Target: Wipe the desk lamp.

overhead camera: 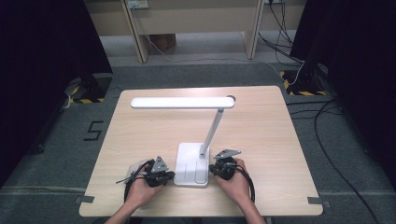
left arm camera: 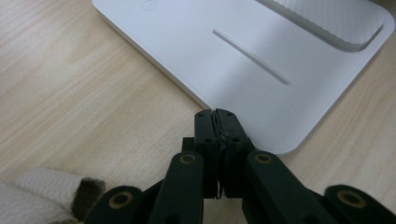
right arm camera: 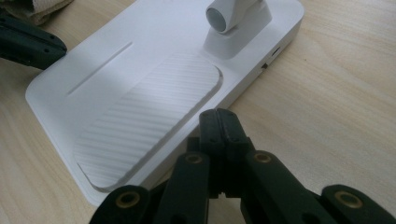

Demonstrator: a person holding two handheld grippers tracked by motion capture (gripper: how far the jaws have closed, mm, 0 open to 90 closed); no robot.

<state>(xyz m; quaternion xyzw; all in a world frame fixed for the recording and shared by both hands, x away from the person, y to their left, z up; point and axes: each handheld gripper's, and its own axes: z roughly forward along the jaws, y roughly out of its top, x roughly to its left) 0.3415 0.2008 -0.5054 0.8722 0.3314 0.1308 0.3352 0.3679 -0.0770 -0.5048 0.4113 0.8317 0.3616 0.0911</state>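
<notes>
Right now a white desk lamp (overhead camera: 194,154) stands on the near middle of the wooden table (overhead camera: 261,126). Its flat base (overhead camera: 191,165) sits close to the person's edge, its thin arm (overhead camera: 212,130) leans up and away, and its long light bar (overhead camera: 180,102) reaches out to the left above the table.

One gripper waits on each side of the base. The left gripper (left arm camera: 215,114) has its black jaws pressed together with nothing between them, and its tip sits right at the base's edge. The right gripper (right arm camera: 219,115) is squeezed together too, also empty, with its tip at the other long side of the base, by the ribbed pad (right arm camera: 144,121).

It looks like the person is about to push or slide the lamp with both tips. The next move probably needs both sides to press evenly, so the base does not turn or the tall lamp tip over.
</notes>
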